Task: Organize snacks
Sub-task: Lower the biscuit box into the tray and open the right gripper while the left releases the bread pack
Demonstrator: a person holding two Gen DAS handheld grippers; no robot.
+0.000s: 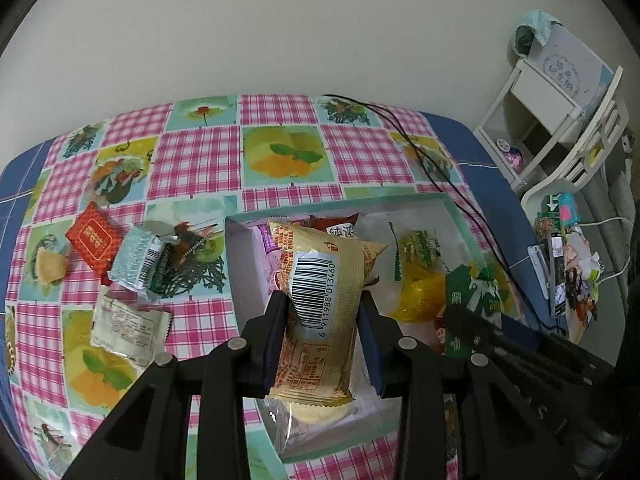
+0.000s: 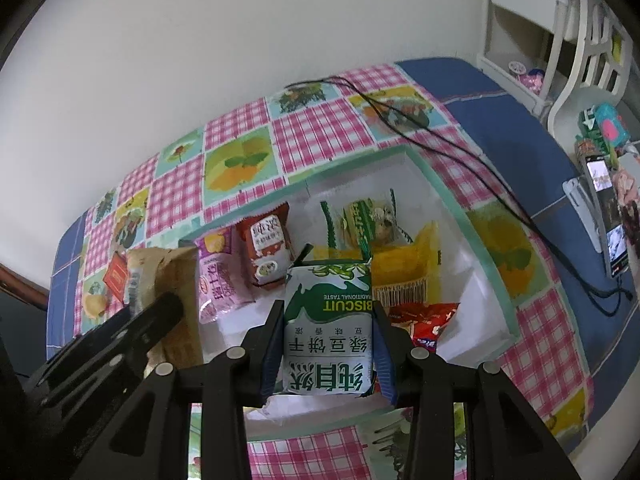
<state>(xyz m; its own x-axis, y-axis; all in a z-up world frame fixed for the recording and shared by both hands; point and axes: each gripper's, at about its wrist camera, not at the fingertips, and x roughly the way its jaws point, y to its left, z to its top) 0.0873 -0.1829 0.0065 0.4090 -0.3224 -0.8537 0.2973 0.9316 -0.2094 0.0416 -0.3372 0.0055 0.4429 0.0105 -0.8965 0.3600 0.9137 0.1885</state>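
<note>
My left gripper (image 1: pixel 323 304) is shut on a golden snack packet (image 1: pixel 320 304) with a barcode, held over the left part of the white box (image 1: pixel 440 206). In the right wrist view my right gripper (image 2: pixel 326 320) is shut on a green and white biscuit packet (image 2: pixel 328 328), held above the box (image 2: pixel 486 276). The left gripper's arm (image 2: pixel 132 328) and its golden packet (image 2: pixel 176 280) show at the left there. Inside the box lie a purple packet (image 2: pixel 218 276), a red packet (image 2: pixel 266 250), a green packet (image 2: pixel 368 220), a yellow packet (image 2: pixel 404 268) and a red wrapper (image 2: pixel 428 320).
On the checked tablecloth (image 1: pixel 192 152) left of the box lie a red packet (image 1: pixel 94 236), a pale blue packet (image 1: pixel 140 262), a white packet (image 1: pixel 128 322) and a yellow snack (image 1: pixel 50 268). A black cable (image 1: pixel 432 160) runs past the box. A white shelf (image 1: pixel 560 120) stands at the right.
</note>
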